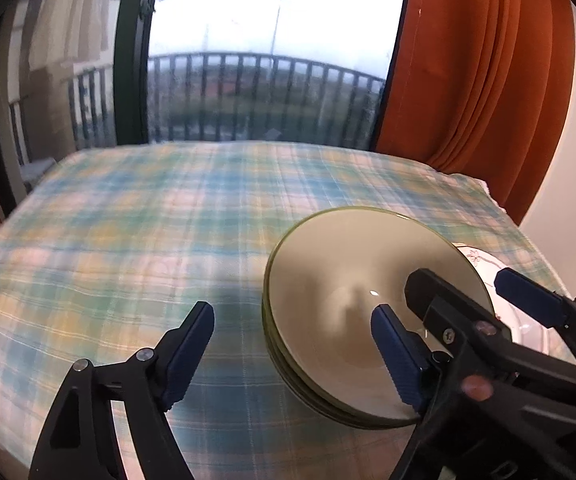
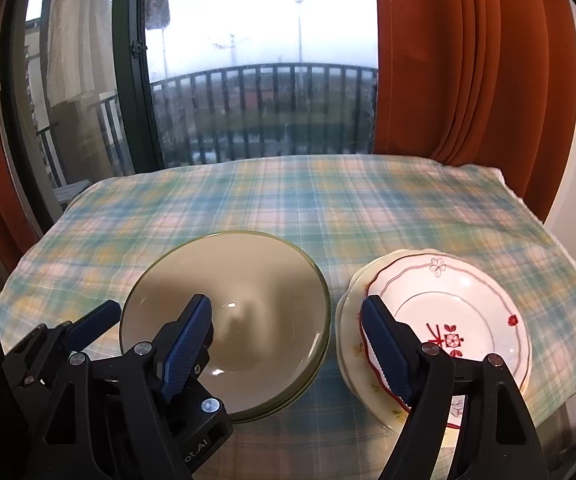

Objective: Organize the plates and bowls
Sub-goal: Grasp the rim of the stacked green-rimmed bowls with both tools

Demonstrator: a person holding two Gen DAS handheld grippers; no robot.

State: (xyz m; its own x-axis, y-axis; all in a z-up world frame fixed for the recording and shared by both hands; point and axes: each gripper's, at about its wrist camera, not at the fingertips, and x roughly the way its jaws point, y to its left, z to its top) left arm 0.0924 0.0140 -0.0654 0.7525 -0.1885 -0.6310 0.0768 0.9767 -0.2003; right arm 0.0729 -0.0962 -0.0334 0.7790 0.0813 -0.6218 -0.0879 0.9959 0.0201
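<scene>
Plaid-clothed table (image 2: 288, 200) by a balcony window (image 2: 264, 60), green bowls (image 2: 224, 304) stacked beside white patterned plates (image 2: 455, 312), sorted by kind, left hand-held gripper (image 1: 291, 352) and right hand-held gripper (image 2: 288, 344) both released, empty.

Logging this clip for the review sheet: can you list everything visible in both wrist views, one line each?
green-rimmed bowls: a stack, count unclear, beige inside, left on the table
patterned plates: a stack, count unclear, white with red decoration on top, right of the bowls, apart from them
tablecloth: one, blue, green and yellow plaid, covering the table
curtains: orange, either side of the window
window: one, dark frame, behind the table
balcony railing: one, dark, outside
left gripper: one, black with blue pads, open, empty, at the bowls' left edge
right gripper: one, black with blue pads, open, empty, above the gap between stacks
</scene>
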